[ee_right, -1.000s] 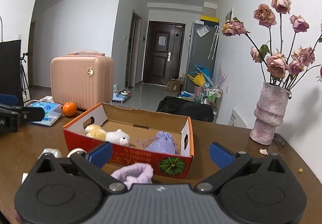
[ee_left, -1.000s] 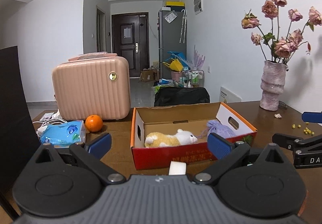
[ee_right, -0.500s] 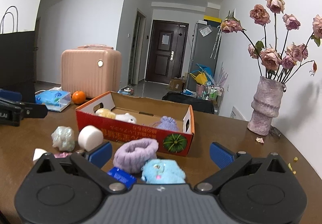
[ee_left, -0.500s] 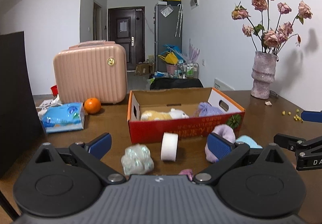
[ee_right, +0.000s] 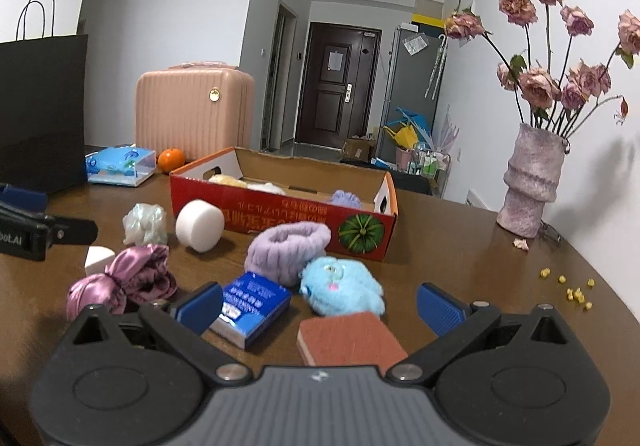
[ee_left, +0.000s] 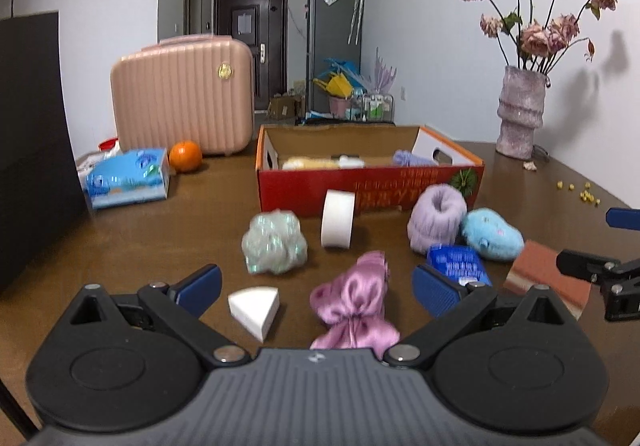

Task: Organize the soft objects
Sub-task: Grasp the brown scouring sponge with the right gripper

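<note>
Both hand-held grippers are pulling back from the box now. A second ago their cameras saw little more than the cardboard; now the whole spread of loose things lies in view. Left hand-held gripper (ee_left: 316,284) hovers wide open, holding nothing, with the pink satin scrunchie (ee_left: 354,300) and the white sponge wedge (ee_left: 254,306) on the desk (ee_left: 160,230) just ahead of its fingers. Right hand-held gripper (ee_right: 320,306) is spread just as wide and empty, the rust-red sponge (ee_right: 350,338) between its fingers, the blue packet (ee_right: 252,302) by its left one.

Inside the red box (ee_right: 280,211) sit a cream plush and a lilac pouch, so part of the job looks done. Still out in front: the iridescent mesh puff (ee_left: 274,242), the white foam roll (ee_left: 337,219), the purple fluffy headband (ee_right: 288,248) and the blue plush (ee_right: 342,286). My guess: they've backed off to choose the next pick, probably scrunchie or sponge.
</note>
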Motion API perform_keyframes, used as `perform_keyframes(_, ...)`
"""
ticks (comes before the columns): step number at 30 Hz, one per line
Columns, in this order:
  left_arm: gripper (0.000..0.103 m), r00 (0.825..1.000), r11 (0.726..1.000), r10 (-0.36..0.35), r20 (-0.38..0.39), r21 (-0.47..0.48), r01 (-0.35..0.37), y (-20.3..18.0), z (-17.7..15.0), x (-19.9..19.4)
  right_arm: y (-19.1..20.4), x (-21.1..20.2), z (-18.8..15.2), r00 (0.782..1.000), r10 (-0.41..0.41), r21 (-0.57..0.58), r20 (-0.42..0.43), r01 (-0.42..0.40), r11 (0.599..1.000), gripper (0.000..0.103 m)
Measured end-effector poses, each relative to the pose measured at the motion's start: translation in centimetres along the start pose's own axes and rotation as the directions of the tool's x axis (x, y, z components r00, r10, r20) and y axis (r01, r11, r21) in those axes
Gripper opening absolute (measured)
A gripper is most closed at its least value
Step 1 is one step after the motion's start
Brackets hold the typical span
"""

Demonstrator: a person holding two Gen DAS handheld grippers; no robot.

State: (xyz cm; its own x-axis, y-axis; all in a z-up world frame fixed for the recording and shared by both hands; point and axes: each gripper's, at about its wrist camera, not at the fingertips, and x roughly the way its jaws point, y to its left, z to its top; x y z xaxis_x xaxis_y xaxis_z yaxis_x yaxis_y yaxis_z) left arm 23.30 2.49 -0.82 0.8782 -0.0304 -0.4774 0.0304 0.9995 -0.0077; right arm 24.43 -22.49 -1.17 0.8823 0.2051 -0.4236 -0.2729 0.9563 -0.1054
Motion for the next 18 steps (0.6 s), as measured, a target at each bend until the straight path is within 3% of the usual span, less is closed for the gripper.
perform_keyframes(11,0.103,0.999,1.0,-0.003,-0.038,0.021,0.004,-0.3,-1.8,0.3,-0.7,1.0,-2.6,0.995,-0.028,0.005,-0.091,0.029,1.0,0.103)
perform_keyframes(18,0.103,0.998,1.0,-0.003,-0.064,0.014,0.003,-0.4,-2.2,0.7,-2.3,4.0,-3.0,0.983,0.009,-0.007,-0.185,-0.011,1.0,0.103)
